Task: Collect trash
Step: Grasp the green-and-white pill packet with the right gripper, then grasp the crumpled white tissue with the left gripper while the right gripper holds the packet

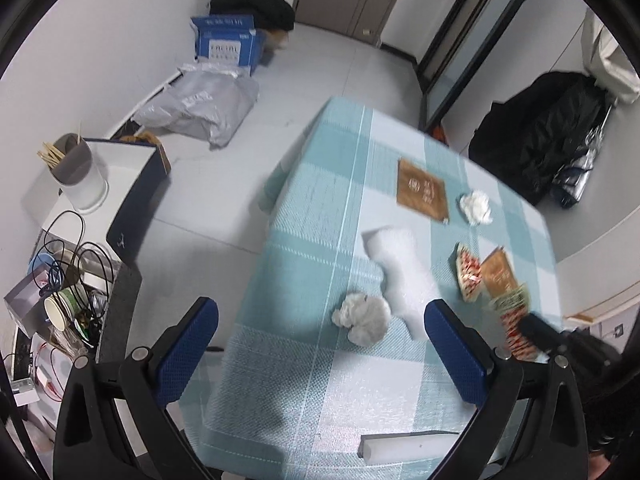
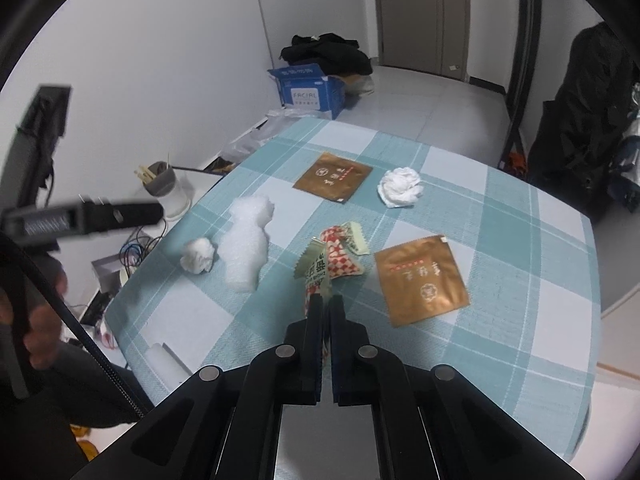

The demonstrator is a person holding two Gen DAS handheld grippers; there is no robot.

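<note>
On the teal checked tablecloth [image 1: 304, 392] a crumpled white tissue [image 1: 362, 316] lies just ahead of my left gripper [image 1: 320, 344], which is open and holds nothing. Beside the tissue lies a white foam piece [image 1: 400, 276]. My right gripper [image 2: 325, 304] is shut on a red-and-white snack wrapper [image 2: 316, 276], held just off the cloth. A second checked wrapper [image 2: 342, 256] lies right behind it. Two brown packets [image 2: 332, 178] [image 2: 422, 280] and another tissue [image 2: 400, 188] lie farther out. In the left wrist view the right gripper [image 1: 536, 332] shows at the right with that wrapper [image 1: 514, 328].
A white foam block [image 1: 408, 444] sits at the table's near edge. Left of the table stand a cup of sticks [image 1: 78, 168] and a shelf with cables [image 1: 68, 280]. A blue box [image 2: 310, 88] and black bags [image 1: 544, 136] are on the floor.
</note>
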